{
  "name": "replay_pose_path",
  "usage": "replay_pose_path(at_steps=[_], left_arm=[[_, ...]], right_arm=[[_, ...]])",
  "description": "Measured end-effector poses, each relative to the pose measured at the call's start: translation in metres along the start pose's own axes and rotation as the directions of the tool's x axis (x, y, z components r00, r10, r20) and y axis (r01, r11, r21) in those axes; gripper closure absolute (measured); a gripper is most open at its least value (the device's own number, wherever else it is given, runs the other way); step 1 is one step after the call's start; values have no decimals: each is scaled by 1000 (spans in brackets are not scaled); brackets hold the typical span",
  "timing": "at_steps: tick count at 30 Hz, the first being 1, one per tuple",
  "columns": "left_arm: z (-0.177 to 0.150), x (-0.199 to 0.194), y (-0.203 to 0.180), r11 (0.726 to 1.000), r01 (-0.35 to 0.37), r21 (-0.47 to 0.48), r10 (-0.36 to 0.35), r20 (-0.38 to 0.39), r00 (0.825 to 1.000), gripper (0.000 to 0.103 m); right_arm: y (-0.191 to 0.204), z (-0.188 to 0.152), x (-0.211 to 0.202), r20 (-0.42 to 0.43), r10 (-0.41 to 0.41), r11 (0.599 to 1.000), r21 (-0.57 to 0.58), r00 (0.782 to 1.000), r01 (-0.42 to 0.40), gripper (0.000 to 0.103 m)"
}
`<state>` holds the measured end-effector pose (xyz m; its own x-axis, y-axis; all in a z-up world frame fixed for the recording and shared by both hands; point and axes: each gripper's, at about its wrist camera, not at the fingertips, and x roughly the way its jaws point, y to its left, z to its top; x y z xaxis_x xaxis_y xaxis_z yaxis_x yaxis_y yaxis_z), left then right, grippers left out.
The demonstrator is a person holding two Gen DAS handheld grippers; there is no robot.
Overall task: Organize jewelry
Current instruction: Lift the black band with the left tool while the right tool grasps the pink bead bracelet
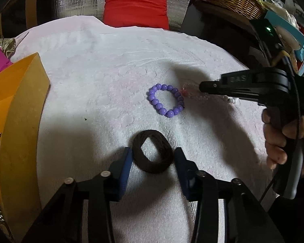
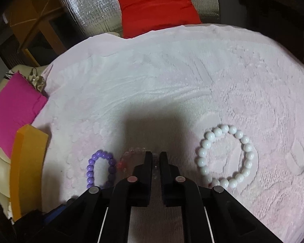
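- Down at 6 o'clock in the left wrist view: left gripper [image 1: 152, 154] with its blue-padded fingers [image 1: 124, 162] pinching a dark woven band [image 1: 166, 151], one pad on each outer side, band lying flat on the pale pink towel [image 1: 91, 81].
- At 12 o'clock from the band, well apart from it: purple bead bracelet [image 1: 155, 101], flat on the towel, a closed loop.
- Just at 3 o'clock of the purple loop: clear bead bracelet [image 2: 131, 151] with one red bead [image 2: 120, 165], touching or nearly touching the purple beads; cannot tell which.
- In the right wrist view, at 6 o'clock: right gripper [image 2: 156, 155], fingers pressed almost together, nipping a strand of the clear bracelet, beads visible in the narrow slit.
- At 3 o'clock from those fingers, apart from them: white bead bracelet [image 2: 202, 151], round and flat on the towel.
- At 9 o'clock in both views: orange box [image 1: 20, 111], open, at the towel's edge.
- At 3 o'clock in the left view: a hand [image 1: 277, 141] wrapped round the right gripper's handle.
- At 12 o'clock, beyond the towel: red cushion [image 1: 135, 6].
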<state>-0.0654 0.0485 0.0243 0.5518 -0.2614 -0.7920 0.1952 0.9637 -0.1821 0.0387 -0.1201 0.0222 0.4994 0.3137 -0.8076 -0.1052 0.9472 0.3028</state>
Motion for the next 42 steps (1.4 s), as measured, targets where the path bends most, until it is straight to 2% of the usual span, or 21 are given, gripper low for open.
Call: replay_pose_path(at_steps=[5,11,15,23,29,35,42], left_arm=[[1,1,-2,1000,11,14,-11,1,1000,71],[2,2,-1,1000,13,17,-13,2,1000,72],[2,5,-3,1000,-6,25,6,-3,1000,72],[3,8,-7,999,-22,29,22,-11,1000,63],[3,8,-7,999,-23,33,23,-7,1000,62],[1,8,-6,999,-24,40,24,-1,1000,64],[0,8,-6,997,-42,58,42,2,999,72]], right_arm=[[-21,-7,-9,-51,103,992,79,993,-99,95],[-50,-12,-23,-68,201,970,156,977,-188,95],[-56,-16,-33,-67,218,966,157,974,-205,95],[-64,-22,-36,-98,177,978,131,979,-163,92],[-68,-23,-39,-92,119,989,101,989,-110,91],[-64,-26,-34,-104,101,993,78,989,-93,87],[-43,-31,-27,-80,13,1000,-17,997,-14,87]])
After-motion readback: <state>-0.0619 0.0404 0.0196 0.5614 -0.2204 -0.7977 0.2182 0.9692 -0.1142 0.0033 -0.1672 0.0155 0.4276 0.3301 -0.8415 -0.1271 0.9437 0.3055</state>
